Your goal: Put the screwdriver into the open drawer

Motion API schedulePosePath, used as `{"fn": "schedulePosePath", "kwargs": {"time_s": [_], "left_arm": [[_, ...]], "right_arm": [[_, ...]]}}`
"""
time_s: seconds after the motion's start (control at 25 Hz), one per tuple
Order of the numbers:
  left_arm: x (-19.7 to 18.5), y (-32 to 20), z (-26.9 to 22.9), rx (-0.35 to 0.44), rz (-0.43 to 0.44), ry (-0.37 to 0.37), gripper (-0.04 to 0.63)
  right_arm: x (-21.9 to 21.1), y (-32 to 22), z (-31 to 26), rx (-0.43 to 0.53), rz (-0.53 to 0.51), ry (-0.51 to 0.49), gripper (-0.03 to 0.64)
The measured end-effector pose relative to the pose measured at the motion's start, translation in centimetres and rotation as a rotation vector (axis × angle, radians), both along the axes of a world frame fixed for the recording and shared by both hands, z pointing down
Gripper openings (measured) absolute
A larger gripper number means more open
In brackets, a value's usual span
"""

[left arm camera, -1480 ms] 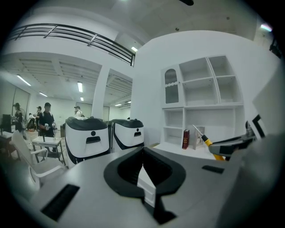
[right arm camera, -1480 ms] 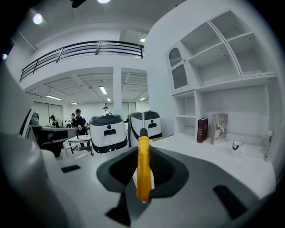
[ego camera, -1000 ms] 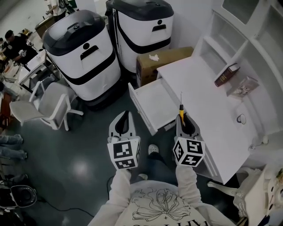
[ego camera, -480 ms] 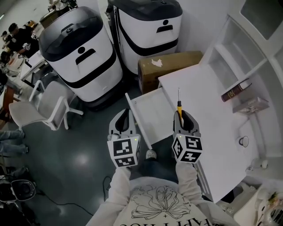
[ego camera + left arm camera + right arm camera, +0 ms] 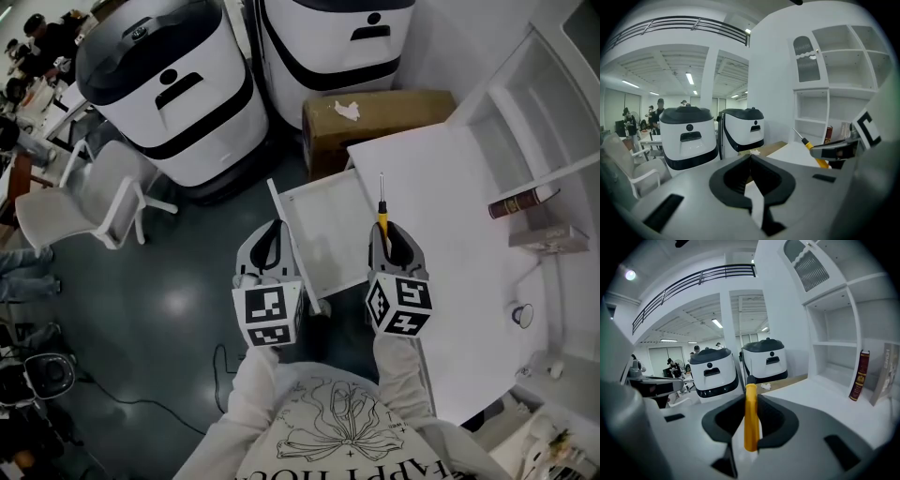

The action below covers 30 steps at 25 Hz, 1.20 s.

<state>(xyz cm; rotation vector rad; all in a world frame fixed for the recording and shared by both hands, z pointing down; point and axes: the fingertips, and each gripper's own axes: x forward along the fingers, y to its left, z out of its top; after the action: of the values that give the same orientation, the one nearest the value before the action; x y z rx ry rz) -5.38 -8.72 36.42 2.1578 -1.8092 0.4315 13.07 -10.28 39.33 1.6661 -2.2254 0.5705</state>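
Both jaw pairs closed: right gripper (image 5: 392, 236) clamps screwdriver (image 5: 382, 217) by its yellow handle, centre frame, beside open drawer (image 5: 330, 230); left gripper (image 5: 274, 236) empty, at drawer's left rim

The right gripper (image 5: 751, 404) clamps the yellow screwdriver (image 5: 750, 427) by its handle, shaft pointing straight ahead over a white desk (image 5: 811, 394), a dark red book (image 5: 859, 375) to its right.

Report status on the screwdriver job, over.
Right tongs shut on screwdriver. Left tongs shut, empty. Open drawer just ahead; screwdriver not yet in. Path looks clear.
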Motion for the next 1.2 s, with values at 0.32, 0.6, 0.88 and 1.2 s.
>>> {"fn": "schedulePosePath", "kwargs": {"time_s": [0.32,0.6,0.88,1.2], "left_arm": [[-0.2,-1.2,4.7,-0.098,0.027,0.014,0.006],[0.0,-2.9,8.5,-0.168,0.072,0.021,0.006],[-0.1,-3.8,13.9,-0.265,0.086,0.032,0.006],[0.2,-5.1,18.0,-0.334,0.097,0.047,0.006]], "right_arm": [[-2.0,-0.6,5.1,-0.097,-0.017,-0.007,0.077],[-2.7,-1.5,9.5,-0.175,0.0,0.013,0.077],[-2.7,-1.8,15.6,-0.287,0.033,0.011,0.077],[-2.7,-1.7,22.4,-0.404,0.046,0.037,0.077]]}}
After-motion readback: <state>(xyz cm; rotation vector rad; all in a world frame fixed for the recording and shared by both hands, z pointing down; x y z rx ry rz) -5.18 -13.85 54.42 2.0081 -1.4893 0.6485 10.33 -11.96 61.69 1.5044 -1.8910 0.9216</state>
